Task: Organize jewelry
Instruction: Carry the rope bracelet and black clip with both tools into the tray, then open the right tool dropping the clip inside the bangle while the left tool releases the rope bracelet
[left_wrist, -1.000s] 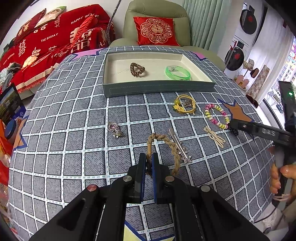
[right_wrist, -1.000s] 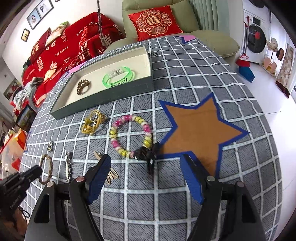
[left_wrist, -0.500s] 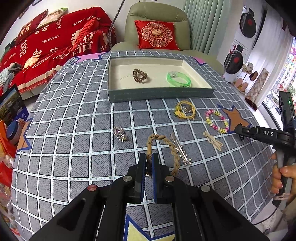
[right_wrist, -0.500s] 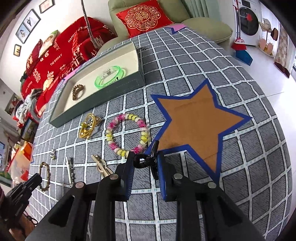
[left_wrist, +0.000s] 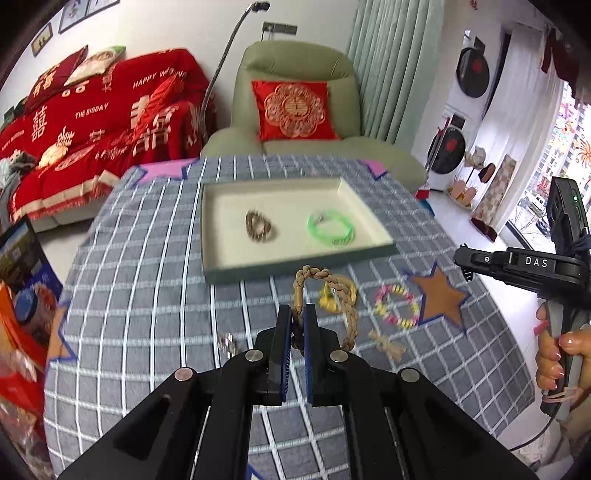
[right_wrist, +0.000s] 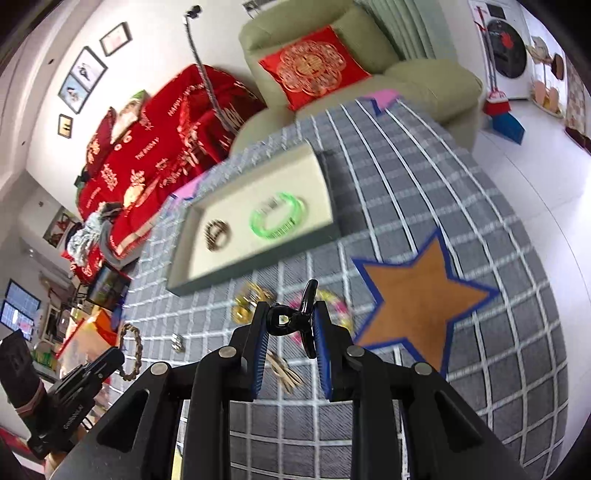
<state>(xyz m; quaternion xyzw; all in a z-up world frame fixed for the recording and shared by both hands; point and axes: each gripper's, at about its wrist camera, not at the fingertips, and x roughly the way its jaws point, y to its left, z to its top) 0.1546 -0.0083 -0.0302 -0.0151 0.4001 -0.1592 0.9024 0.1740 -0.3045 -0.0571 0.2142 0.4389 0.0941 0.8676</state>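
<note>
Left wrist: left gripper (left_wrist: 297, 325) clamped on a braided rope bracelet (left_wrist: 325, 295), hanging above the checked tablecloth (left_wrist: 147, 295), short of the tray (left_wrist: 295, 264). Right wrist: right gripper (right_wrist: 290, 325) pinching a black hair clip (right_wrist: 295, 319), clear of the cloth.

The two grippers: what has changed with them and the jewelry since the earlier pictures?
The right gripper closed its fingers on the black clip and lifted it off the cloth. The left gripper, already shut on the braided rope bracelet, raised it too. The tray kept its brown bracelet and green bangle.
</note>
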